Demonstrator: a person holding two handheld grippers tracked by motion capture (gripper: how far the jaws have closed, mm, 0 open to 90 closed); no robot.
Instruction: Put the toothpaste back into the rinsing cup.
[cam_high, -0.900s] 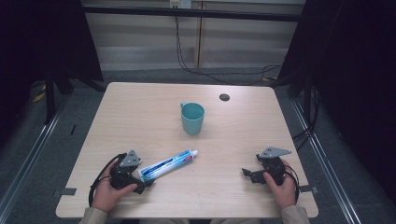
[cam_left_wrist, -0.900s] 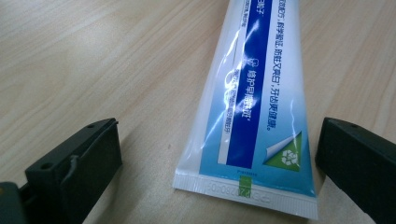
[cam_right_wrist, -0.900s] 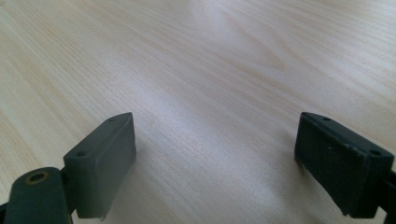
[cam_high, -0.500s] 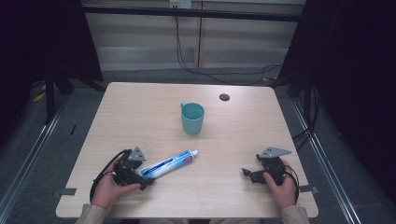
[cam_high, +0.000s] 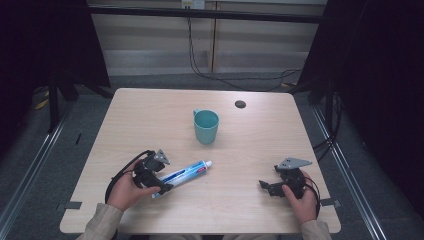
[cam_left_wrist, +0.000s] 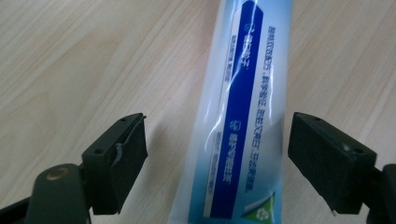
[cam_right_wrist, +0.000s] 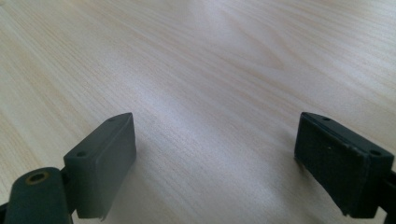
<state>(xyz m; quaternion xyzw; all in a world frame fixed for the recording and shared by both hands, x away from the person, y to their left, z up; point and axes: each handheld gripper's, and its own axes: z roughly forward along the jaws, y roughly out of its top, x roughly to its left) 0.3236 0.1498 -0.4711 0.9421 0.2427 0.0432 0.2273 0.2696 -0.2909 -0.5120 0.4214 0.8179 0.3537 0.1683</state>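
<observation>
A blue and white toothpaste tube (cam_high: 185, 174) lies flat on the wooden table (cam_high: 150, 115), its white cap pointing right. My left gripper (cam_high: 161, 186) stands open over the tube's flat end. In the left gripper view the tube (cam_left_wrist: 243, 116) runs between the two black jaws with a gap on each side, so the pads do not press on it. A teal mug (cam_high: 206, 126) stands upright near the table's middle. At the table's right front my right gripper (cam_high: 265, 187) rests low and open, and its own view has bare wood between the jaws (cam_right_wrist: 215, 154).
A small dark round grommet (cam_high: 240, 104) sits in the tabletop behind the mug. Cables (cam_high: 120, 172) trail from both grippers. Dark curtains and a metal frame surround the table. Open tabletop lies between the tube and the right gripper.
My left gripper has slid right and slightly forward over the tube's flat end, so the tube now lies between its jaws. The right gripper, tube and mug have kept still.
</observation>
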